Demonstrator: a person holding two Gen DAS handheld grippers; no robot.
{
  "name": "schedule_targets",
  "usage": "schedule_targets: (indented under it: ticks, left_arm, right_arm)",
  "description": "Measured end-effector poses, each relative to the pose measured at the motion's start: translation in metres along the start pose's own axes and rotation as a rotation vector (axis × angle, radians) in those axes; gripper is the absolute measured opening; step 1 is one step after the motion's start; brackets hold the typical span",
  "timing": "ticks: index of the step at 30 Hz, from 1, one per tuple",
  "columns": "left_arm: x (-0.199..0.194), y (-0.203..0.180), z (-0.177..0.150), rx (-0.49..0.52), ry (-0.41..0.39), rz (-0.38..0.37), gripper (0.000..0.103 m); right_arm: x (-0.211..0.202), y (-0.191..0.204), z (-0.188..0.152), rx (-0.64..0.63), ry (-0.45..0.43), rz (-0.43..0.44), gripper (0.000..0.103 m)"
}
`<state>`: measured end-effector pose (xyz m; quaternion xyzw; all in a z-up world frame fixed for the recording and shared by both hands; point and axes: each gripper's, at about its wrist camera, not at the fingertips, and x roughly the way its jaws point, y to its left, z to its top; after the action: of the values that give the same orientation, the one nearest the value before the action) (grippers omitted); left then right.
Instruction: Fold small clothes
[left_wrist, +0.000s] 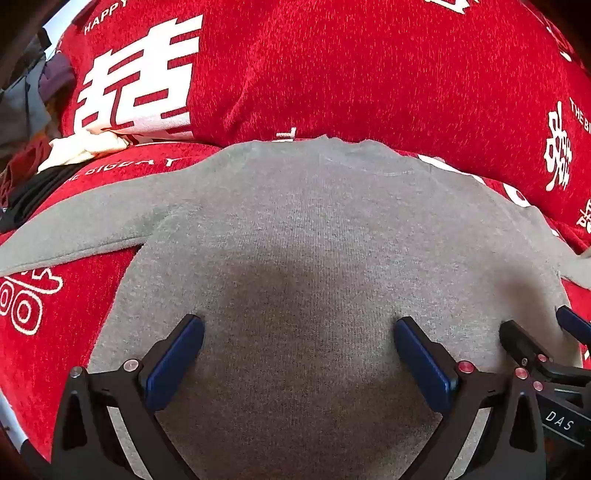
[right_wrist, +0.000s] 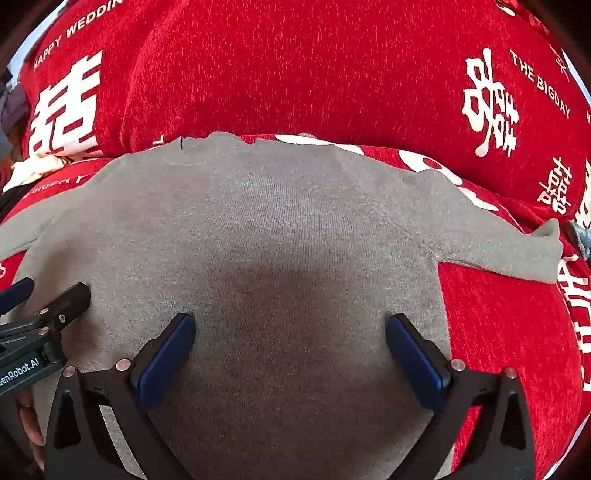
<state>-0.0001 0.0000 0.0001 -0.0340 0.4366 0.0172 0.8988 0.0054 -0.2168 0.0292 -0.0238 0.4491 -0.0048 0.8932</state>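
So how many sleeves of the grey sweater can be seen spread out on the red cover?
2. One sleeve runs out to the left of the grey sweater; the other sleeve runs out to the right, ending near the red cover's edge. Neither is folded in yet.

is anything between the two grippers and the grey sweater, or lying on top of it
Nothing visible. The grey sweater lies spread flat on the red cover, sleeves out to both sides, with nothing on it. The left gripper and right gripper hang open right over its lower body.
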Motion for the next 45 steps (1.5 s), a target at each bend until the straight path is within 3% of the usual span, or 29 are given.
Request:
schedule_targets:
  ticks: [45]
  left_arm:
    - [-0.002,0.0005,-0.0017,0.004,-0.001,0.008,0.103]
  right_arm:
    - [0.0008,0.0013,-0.0023,0.0,-0.002,-0.001,0.103]
